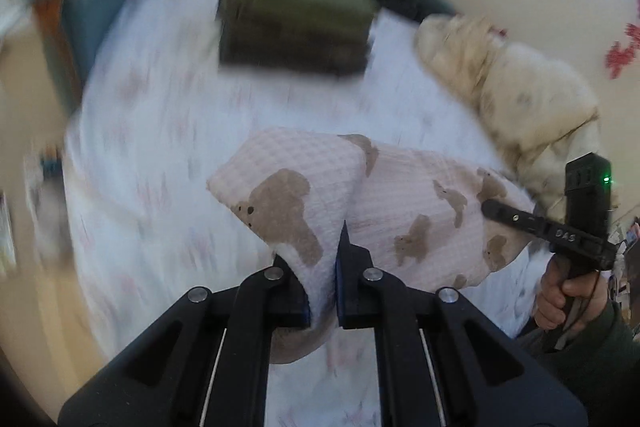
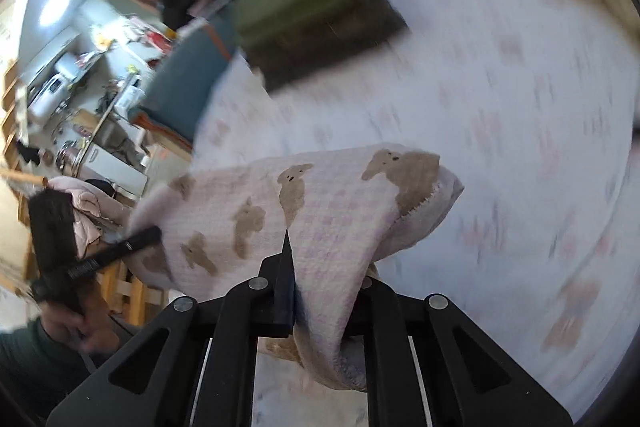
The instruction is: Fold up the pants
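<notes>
Aloft, bear-print pants [image 1: 316,203] stretched between both grippers, left gripper [image 1: 322,291] and right gripper [image 2: 326,301] fingers clamped on fabric

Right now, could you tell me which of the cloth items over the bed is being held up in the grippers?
The pink bear-print pants: both the left gripper and right gripper clamp them, while the folded olive-green garment lies untouched on the bedsheet.
</notes>
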The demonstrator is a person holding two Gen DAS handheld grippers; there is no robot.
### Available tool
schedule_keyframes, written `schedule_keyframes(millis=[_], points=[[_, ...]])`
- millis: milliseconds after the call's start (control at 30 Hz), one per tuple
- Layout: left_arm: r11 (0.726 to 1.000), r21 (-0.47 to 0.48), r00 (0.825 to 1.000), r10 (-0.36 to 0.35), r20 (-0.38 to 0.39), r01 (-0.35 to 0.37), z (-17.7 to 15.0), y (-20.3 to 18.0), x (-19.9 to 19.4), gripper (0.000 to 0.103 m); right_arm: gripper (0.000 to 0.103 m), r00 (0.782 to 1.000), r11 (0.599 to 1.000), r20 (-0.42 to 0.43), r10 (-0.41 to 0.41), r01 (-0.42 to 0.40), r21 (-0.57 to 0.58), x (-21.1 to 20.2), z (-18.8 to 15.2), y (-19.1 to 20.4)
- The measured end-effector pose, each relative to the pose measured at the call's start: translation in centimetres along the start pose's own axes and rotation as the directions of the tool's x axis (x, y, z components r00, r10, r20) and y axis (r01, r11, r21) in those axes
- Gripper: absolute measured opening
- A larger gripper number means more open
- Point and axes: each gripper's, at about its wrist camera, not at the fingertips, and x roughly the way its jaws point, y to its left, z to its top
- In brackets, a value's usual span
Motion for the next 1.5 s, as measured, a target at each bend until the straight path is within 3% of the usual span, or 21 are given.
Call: schedule_keyframes(millis=[100,200,333,433,567,700,800,867,900,933,967,1000,1033,1067,1133,1300,1333,1400,1500], points=[[0.996,0.085,0.997,-0.004,0.077,-0.003,6.3,-0.8,-0.6,0.007,0.011,0.998,0.998,0.061,0.004,0.0,-0.066,-0.5,5.1,1.7],[0.994,0.108,0.99,0.016,0.139,-0.032,11.9,-1.0,0.5,0.007,0.011,0.993,0.988,0.115,-0.014,0.031,-0.151,-0.3,11.6,3.3],[0.986,0.148,0.966,0.038,0.256,-0.078,20.8,-0.2,3.5,0.007,0.011,0.982,0.973,0.183,-0.048,0.088,-0.213,2.7,22.0,4.1],[0.978,0.152,0.949,0.092,0.3,-0.143,27.3,1.8,7.5,0.007,0.011,0.972,0.96,0.224,-0.075,0.13,-0.246,5.8,29.3,4.2],[0.962,0.156,0.934,0.166,0.316,-0.224,33.8,4.7,13.0,0.007,0.011,0.958,0.937,0.253,-0.136,0.207,-0.281,12.0,38.1,3.9],[0.942,0.167,0.927,0.234,0.294,-0.291,37.9,7.0,18.8,0.012,0.011,0.95,0.921,0.231,-0.212,0.273,-0.279,17.9,42.6,2.2],[0.907,0.185,0.912,0.331,0.243,-0.378,38.5,8.3,22.7,0.02,0.013,0.945,0.919,0.16,-0.286,0.318,-0.234,22.7,44.0,0.0],[0.924,0.153,0.926,0.319,0.202,-0.351,38.3,9.7,24.2,0.025,0.026,0.937,0.904,0.093,-0.337,0.349,-0.248,25.3,43.6,-1.0],[0.929,0.143,0.932,0.313,0.182,-0.34,38.2,10.3,24.7,0.031,0.041,0.928,0.89,0.09,-0.362,0.373,-0.262,25.9,43.3,-1.0],[0.926,0.137,0.927,0.324,0.19,-0.352,38.0,10.4,24.7,0.044,0.047,0.912,0.871,0.1,-0.398,0.41,-0.272,26.0,43.1,-1.2],[0.916,0.115,0.911,0.356,0.21,-0.384,37.8,10.7,24.4,0.056,0.05,0.905,0.862,0.119,-0.409,0.426,-0.275,25.7,42.8,-1.5],[0.901,0.093,0.891,0.396,0.221,-0.423,37.5,10.9,24.1,0.078,0.059,0.89,0.847,0.132,-0.437,0.456,-0.274,25.4,42.7,-1.7],[0.881,0.055,0.865,0.447,0.228,-0.47,37.3,11.5,23.5,0.083,0.071,0.863,0.822,0.139,-0.486,0.505,-0.262,24.9,42.6,-2.3],[0.875,0.036,0.857,0.464,0.223,-0.483,37.2,11.9,23.2,0.083,0.074,0.839,0.803,0.137,-0.527,0.544,-0.242,24.2,42.5,-3.0],[0.873,0.002,0.852,0.476,0.22,-0.488,36.2,12.5,21.4,0.083,0.074,0.826,0.8,0.138,-0.546,0.563,-0.205,22.2,42.0,-3.4],[0.892,-0.004,0.851,0.432,0.298,-0.451,30.8,10.3,15.6,0.083,0.076,0.855,0.826,0.184,-0.484,0.516,-0.225,15.9,37.1,-2.1],[0.904,-0.008,0.858,0.408,0.311,-0.427,29.2,9.3,14.3,0.083,0.081,0.879,0.852,0.177,-0.444,0.475,-0.22,14.2,35.1,-1.6],[0.922,-0.028,0.868,0.375,0.325,-0.387,25.9,7.3,11.9,0.083,0.094,0.903,0.878,0.153,-0.4,0.426,-0.218,12.6,32.2,-1.0],[0.924,-0.056,0.851,0.37,0.372,-0.378,19.9,3.6,8.1,0.089,0.095,0.933,0.912,0.174,-0.314,0.347,-0.22,9.0,26.2,1.2]])
